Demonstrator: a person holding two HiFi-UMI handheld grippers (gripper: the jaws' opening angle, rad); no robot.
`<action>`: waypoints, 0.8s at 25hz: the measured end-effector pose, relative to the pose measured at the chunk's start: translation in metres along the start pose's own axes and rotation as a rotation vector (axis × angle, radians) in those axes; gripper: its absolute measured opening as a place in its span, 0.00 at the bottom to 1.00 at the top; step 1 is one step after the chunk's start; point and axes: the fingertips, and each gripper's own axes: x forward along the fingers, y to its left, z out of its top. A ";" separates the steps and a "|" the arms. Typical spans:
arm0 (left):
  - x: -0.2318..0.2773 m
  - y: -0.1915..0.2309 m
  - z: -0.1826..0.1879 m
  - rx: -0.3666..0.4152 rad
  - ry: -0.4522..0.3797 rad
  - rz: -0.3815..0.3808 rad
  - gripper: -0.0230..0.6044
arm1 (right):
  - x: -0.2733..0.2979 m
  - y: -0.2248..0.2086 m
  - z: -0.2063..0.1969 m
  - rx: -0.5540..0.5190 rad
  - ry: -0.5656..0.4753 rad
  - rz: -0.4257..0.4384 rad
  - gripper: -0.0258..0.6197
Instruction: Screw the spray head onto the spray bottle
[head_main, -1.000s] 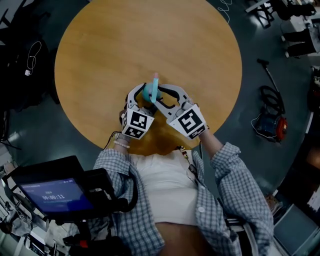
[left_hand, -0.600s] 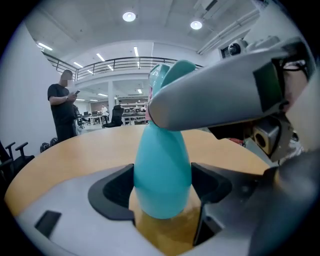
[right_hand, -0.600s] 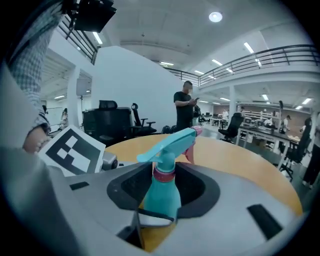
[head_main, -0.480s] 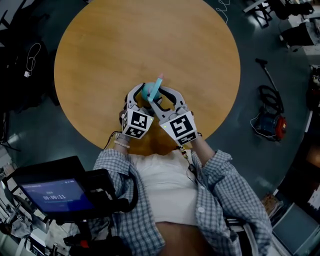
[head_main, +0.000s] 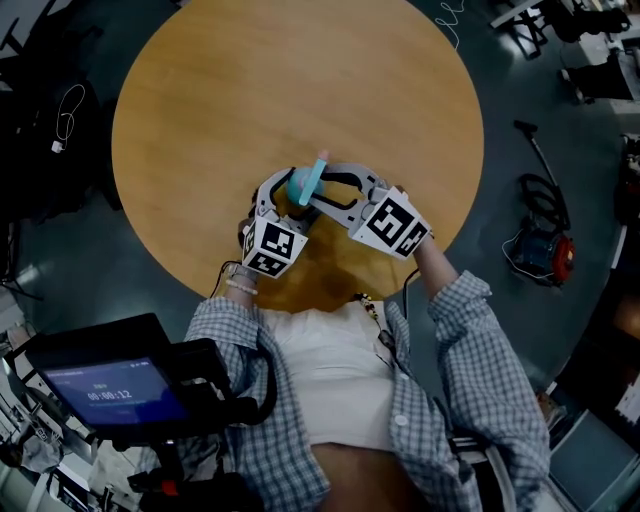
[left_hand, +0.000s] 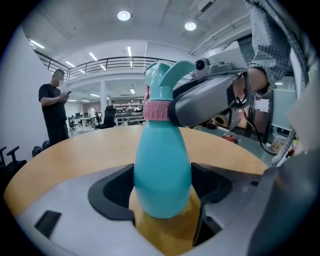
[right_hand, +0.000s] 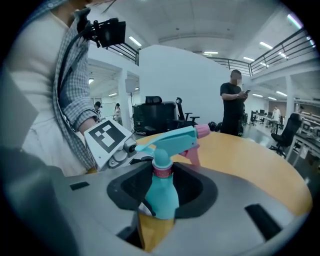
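We pinch the bottle (left_hand: 162, 170), prob. light & slick, at its belly w/ left gripper (left_hand: 162, 196); right gripper (right_hand: 162, 192) clamps spray head (right_hand: 172, 140) at its base, by table's (head_main: 250, 100) near edge.

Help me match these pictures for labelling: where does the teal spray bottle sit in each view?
Head view: spray bottle at picture centre.
Left gripper view: spray bottle dead centre, upright, filling the foreground.
Right gripper view: spray bottle lower centre, spray head on top pointing right.
Shared landmark: the round wooden table, seen in all three.
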 end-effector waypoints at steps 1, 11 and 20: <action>0.000 0.000 0.000 0.005 0.003 0.003 0.62 | 0.000 0.000 0.000 0.006 0.030 -0.002 0.23; 0.000 0.002 0.003 -0.009 0.026 0.101 0.62 | -0.003 -0.006 -0.003 0.365 0.108 -0.566 0.23; 0.004 0.000 0.002 -0.012 0.012 0.055 0.62 | -0.004 0.000 -0.006 0.291 0.058 -0.428 0.26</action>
